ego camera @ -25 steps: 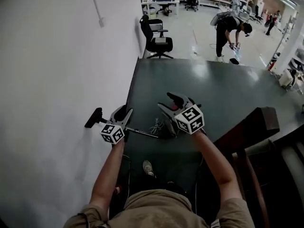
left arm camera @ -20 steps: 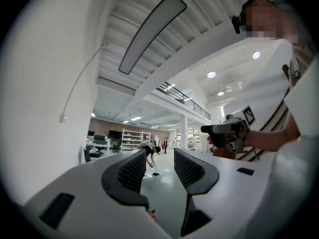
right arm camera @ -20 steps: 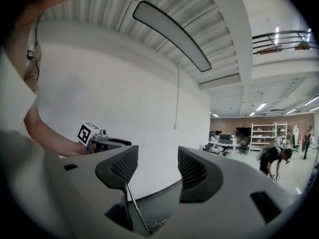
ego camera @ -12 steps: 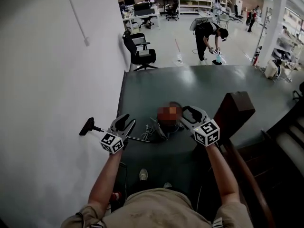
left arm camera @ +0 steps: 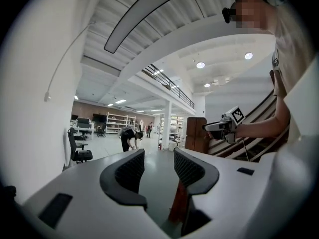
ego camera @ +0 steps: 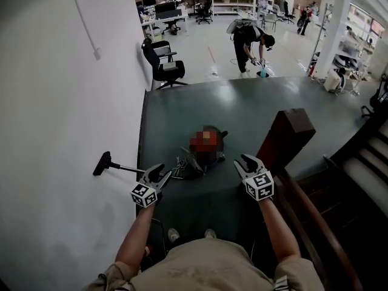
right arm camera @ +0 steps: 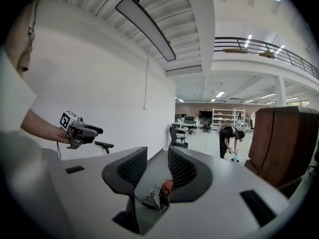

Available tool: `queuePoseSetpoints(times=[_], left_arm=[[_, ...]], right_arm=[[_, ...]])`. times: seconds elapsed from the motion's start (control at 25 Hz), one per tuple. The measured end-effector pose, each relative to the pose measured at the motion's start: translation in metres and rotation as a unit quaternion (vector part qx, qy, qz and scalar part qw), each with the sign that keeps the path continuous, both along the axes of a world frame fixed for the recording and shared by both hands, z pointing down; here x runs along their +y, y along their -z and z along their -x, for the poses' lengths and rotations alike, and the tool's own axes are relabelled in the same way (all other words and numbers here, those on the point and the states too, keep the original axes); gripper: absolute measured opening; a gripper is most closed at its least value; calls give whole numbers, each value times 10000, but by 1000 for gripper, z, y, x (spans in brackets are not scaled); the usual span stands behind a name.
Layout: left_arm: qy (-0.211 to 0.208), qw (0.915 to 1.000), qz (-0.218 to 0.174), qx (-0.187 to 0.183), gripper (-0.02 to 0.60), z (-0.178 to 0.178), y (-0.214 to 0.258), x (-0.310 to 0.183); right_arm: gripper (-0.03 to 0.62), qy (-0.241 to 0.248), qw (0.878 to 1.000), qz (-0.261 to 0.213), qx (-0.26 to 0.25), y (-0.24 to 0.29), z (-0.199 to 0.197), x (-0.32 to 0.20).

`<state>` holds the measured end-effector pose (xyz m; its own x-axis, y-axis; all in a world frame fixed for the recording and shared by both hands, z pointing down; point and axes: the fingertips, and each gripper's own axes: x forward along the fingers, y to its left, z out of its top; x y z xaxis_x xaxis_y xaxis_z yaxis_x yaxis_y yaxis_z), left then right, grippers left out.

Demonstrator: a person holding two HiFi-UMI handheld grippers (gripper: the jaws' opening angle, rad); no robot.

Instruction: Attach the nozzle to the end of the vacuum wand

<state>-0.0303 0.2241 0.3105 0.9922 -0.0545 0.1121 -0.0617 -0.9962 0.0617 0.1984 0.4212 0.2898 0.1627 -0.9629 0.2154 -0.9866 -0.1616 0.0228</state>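
Rising just to the right of the right tool [ego camera: 250, 164], a brown wooden post [ego camera: 285, 135] heads a flight of stairs [ego camera: 357, 180] that drops away on that side. To the left of the left tool [ego camera: 160, 174], a white wall [ego camera: 54, 102] meets the dark green floor [ego camera: 242, 108]. Between the two tools and a little ahead of them, the vacuum body [ego camera: 193, 163] sits on the floor with a tangle of cable [ego camera: 179, 160] beside it. Both lie across the right tool's line to the wand [ego camera: 130, 169]. Far ahead, an office chair [ego camera: 162, 65] stands by the wall and a person [ego camera: 248, 35] bends over, well apart from both tools.

The wand is a thin rod whose long axis runs crosswise in front of the left tool. From the vacuum body it passes that tool's tips and goes on leftward to the wall. The black nozzle [ego camera: 102, 163] is at that far end, left of the left tool, showing against the wall. Whether it touches the wall, or is seated on the wand, cannot be told.

The left tool's jaws stand apart, with only floor between them. The right tool's jaws have just been closing and now leave a narrow gap — the vacuum body shows through it, and the pads press on nothing.
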Motion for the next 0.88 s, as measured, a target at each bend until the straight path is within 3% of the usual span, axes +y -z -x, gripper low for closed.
queuePoseSetpoints(times=[0.2,0.4,0.88], left_arm=[[-58,9994,282,193,184,-13,-3,6],[-285,9988,317,239,184,-26,0,19],[-640,9954,452,558,184,-80,24,31]], right_arm=[[126,161,9998,-113,21,-3,25,-10],[109,255,9995,-179,-62,-4,39,-19],[92,280,9954,-912,61,50,24,-15]])
